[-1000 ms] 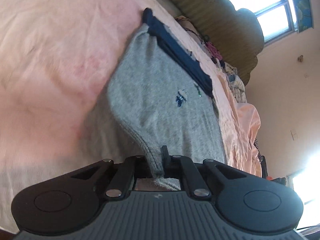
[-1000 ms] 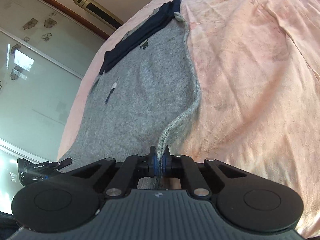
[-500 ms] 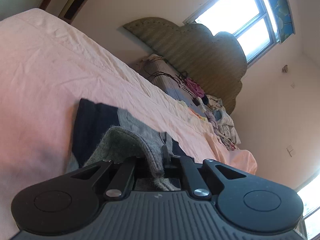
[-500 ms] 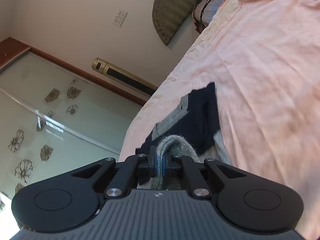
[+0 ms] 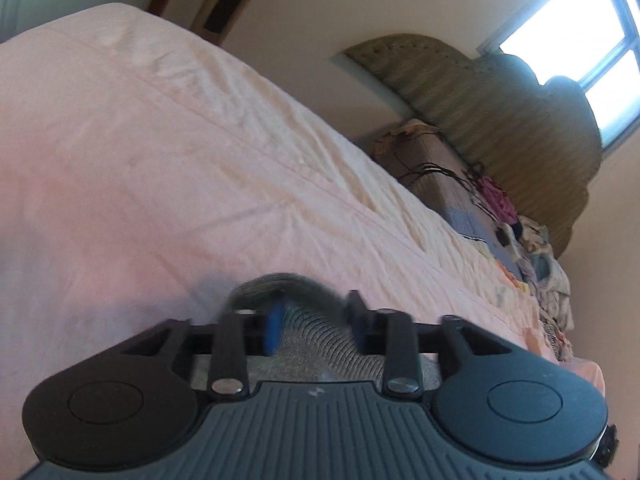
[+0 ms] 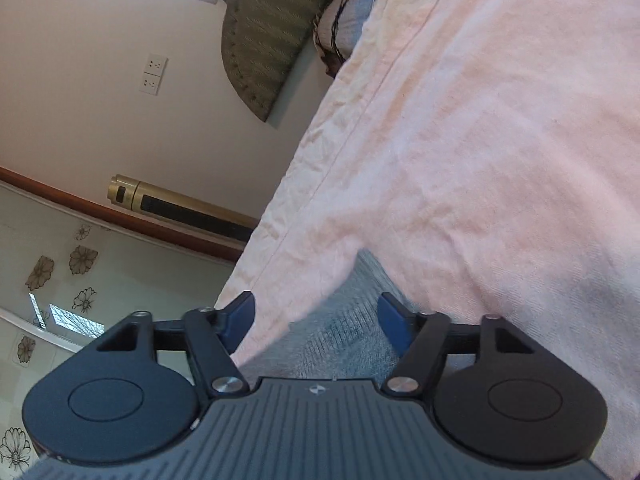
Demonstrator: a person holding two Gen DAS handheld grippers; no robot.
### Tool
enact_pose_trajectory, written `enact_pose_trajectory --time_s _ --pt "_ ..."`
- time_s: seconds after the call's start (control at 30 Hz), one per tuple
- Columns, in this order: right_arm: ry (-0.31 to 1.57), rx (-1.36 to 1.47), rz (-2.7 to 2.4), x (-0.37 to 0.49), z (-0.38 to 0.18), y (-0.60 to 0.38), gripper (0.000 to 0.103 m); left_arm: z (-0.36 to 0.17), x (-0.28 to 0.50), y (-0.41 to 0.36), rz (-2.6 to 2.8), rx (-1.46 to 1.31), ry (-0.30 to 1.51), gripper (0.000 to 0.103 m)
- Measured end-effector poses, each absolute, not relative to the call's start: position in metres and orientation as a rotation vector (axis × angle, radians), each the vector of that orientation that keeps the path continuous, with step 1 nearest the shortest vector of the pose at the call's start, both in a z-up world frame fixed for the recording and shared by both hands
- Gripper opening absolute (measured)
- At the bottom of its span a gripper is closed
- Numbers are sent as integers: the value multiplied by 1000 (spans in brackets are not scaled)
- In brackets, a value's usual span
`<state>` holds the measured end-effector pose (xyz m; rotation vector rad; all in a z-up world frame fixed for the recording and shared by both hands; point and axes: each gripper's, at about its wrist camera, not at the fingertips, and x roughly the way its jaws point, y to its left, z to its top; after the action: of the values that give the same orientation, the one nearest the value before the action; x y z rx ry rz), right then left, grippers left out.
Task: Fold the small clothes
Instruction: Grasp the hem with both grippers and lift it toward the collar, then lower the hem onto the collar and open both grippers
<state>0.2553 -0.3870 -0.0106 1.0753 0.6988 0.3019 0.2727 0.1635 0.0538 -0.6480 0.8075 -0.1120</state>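
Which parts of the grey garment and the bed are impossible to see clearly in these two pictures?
- Left wrist view: most of the grey garment is hidden under the left hand-held gripper, whose jaws are opening; its edge is blurred.
- Right wrist view: the garment is cut off by the opening right hand-held gripper.
- Clothes pile: too small to identify.

The grey knitted garment (image 5: 316, 328) lies on the pink-sheeted bed (image 5: 200, 168), its ribbed edge between the opening jaws of the left gripper (image 5: 316, 320) and the right gripper (image 6: 316, 320). Beyond it, at the bed's far end, the green padded headboard (image 5: 500, 108) stands against the wall, a heap of mixed clothes (image 5: 536, 248) before it.
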Motion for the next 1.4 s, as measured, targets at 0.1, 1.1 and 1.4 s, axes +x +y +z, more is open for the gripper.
enact_pose_trajectory --time_s 0.1,1.1,1.4 --pt "664 1060 346 226 5 -394 74 63 223 174 -52 -630 707 88" --pt "733 907 260 112 -16 -322 14 21 64 132 22 -832 671 4" --pt "743 829 372 44 19 -349 13 34 -32 148 -89 -788 707 4"
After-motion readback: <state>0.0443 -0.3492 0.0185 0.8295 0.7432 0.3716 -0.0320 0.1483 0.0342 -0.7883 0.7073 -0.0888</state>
